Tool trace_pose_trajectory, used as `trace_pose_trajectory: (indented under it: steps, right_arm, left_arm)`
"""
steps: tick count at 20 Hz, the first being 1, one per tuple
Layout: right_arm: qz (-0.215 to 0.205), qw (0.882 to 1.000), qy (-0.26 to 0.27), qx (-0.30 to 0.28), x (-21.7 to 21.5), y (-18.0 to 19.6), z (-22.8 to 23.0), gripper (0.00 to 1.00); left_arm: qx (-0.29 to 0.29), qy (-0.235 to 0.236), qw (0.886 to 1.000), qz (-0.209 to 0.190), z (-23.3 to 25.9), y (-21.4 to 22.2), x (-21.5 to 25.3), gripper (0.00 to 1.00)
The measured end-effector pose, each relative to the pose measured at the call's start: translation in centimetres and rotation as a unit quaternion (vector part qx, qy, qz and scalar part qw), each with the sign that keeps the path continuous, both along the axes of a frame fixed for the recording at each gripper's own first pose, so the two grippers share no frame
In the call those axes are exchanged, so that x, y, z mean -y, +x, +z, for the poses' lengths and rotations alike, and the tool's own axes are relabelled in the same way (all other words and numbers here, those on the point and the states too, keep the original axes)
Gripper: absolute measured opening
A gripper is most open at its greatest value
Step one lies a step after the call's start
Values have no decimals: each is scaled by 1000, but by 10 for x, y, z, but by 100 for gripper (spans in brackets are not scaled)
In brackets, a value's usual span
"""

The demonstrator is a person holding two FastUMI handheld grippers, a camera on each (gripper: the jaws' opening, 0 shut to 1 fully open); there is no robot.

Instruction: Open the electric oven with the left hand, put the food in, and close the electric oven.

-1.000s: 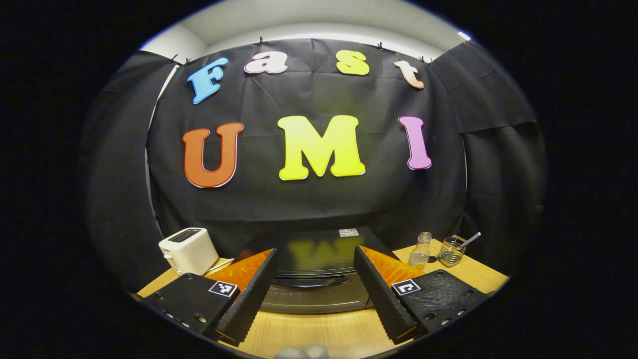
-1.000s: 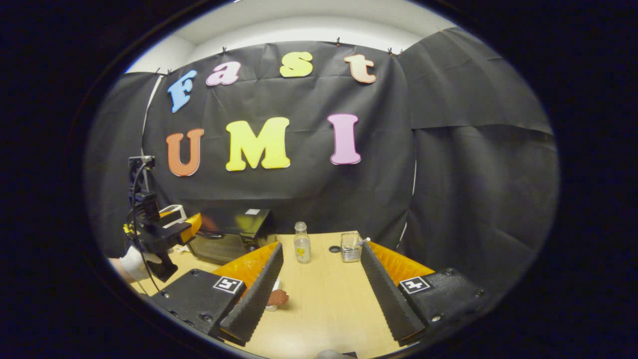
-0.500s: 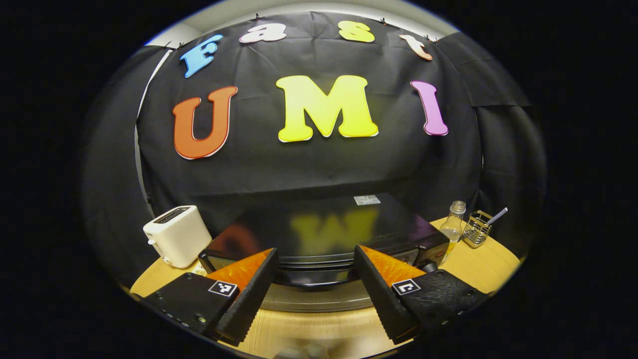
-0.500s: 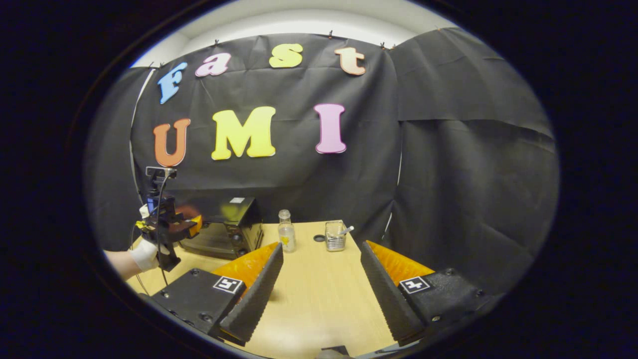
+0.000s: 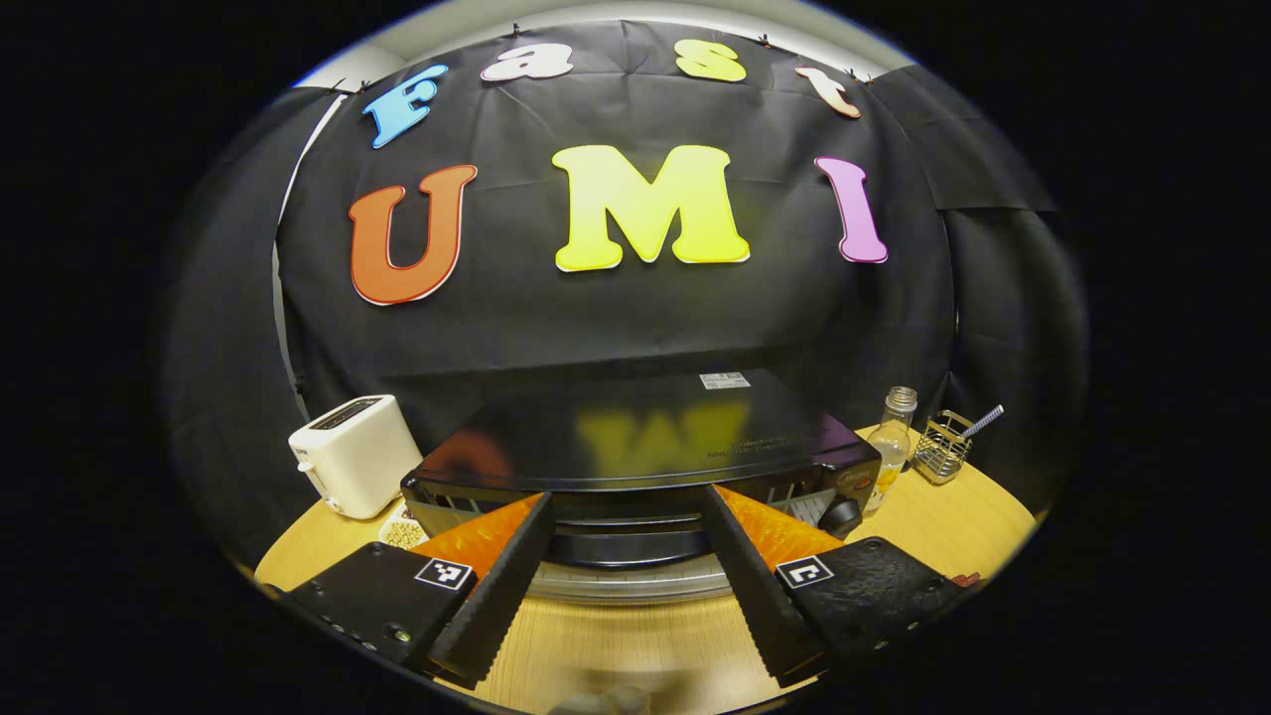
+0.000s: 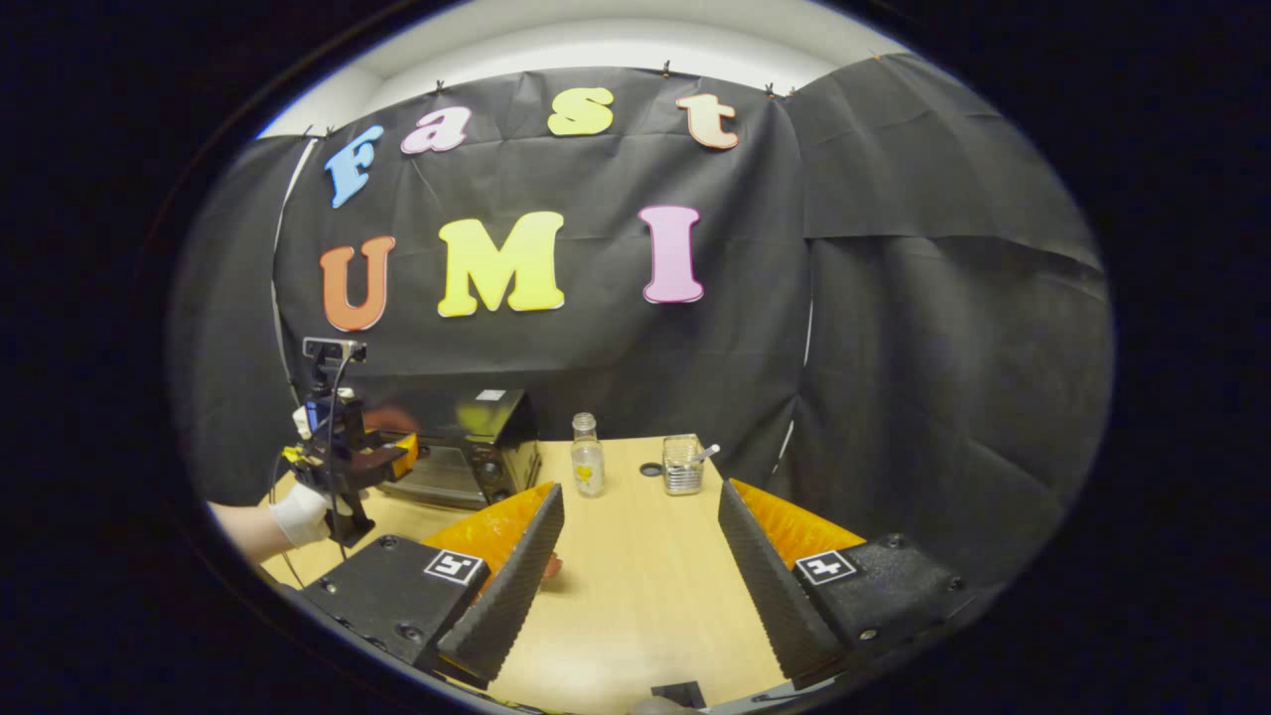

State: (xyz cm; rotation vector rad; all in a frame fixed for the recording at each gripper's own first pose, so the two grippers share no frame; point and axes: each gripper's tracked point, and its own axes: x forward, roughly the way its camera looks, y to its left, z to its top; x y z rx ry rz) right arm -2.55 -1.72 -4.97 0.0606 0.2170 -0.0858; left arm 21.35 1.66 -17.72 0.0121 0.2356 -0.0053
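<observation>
The black electric oven stands straight ahead in the left gripper view, its door shut and its dark handle across the front. My left gripper is open, and the handle lies between its fingers without being pressed. The right gripper view has the oven at the left, with the left gripper at its front, held by a gloved hand. My right gripper is open over the wooden table, with nothing in it. A reddish piece of food peeks out from behind its left finger.
A white toaster and a small dish of beans sit left of the oven. To its right stand a glass bottle, a wire basket with a straw, and a small black cap. Black cloth walls off the back.
My left gripper has moved in on the oven, which now looms larger with its handle between the fingers. My right gripper has drifted slightly, and the food is now mostly hidden behind its left finger.
</observation>
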Motion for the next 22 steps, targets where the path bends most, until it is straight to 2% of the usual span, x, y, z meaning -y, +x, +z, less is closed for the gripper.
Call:
trace_pose_trajectory:
  steps: [9, 17, 22]
  right_arm:
    - [27, 1000, 1, -8, -12, -7, -13, 99]
    - [34, 999, -3, -19, -17, -13, -25, 99]
    - [32, 999, -7, -25, -15, -16, -30, 99]
  left_arm:
    - [-24, -3, 1000, -6, -35, -64, 4, 95]
    - [-86, -11, 996, -15, -98, -114, 10, 95]
    - [-119, -6, 993, -20, -133, -129, 12, 95]
